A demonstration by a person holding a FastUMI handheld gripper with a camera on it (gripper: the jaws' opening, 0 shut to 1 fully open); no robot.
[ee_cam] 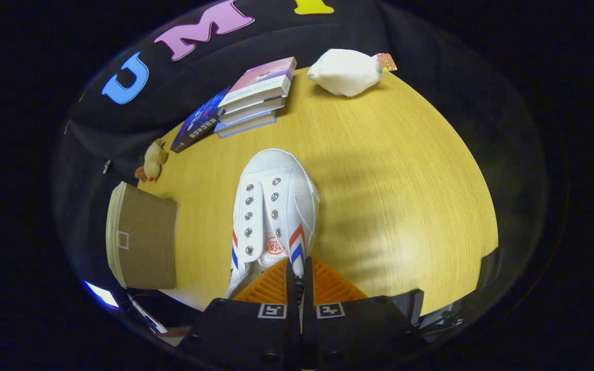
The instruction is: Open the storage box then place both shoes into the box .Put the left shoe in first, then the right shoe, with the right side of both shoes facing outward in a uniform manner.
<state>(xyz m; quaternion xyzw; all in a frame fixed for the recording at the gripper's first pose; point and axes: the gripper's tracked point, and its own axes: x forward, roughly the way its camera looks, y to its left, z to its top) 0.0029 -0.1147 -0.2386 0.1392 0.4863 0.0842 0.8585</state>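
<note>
- The shoe (275,206) hangs toe-forward above the table (405,196), pinched at the heel end, apparently so it can be carried to the box (145,242).
- The gripper (297,281) has its fingers closed tight on the shoe's collar edge, the toe reaching well beyond them.
- The box sits left of the shoe; books (256,98) and a white pouch (347,72) lie beyond.

My gripper (297,275) has a broad dark body, split down the middle into two blocks. Each block carries a small square white-bordered marker near its far edge, with round screw holes nearer me. Its two fingers (271,286) are ribbed wedges, closed close together.
</note>
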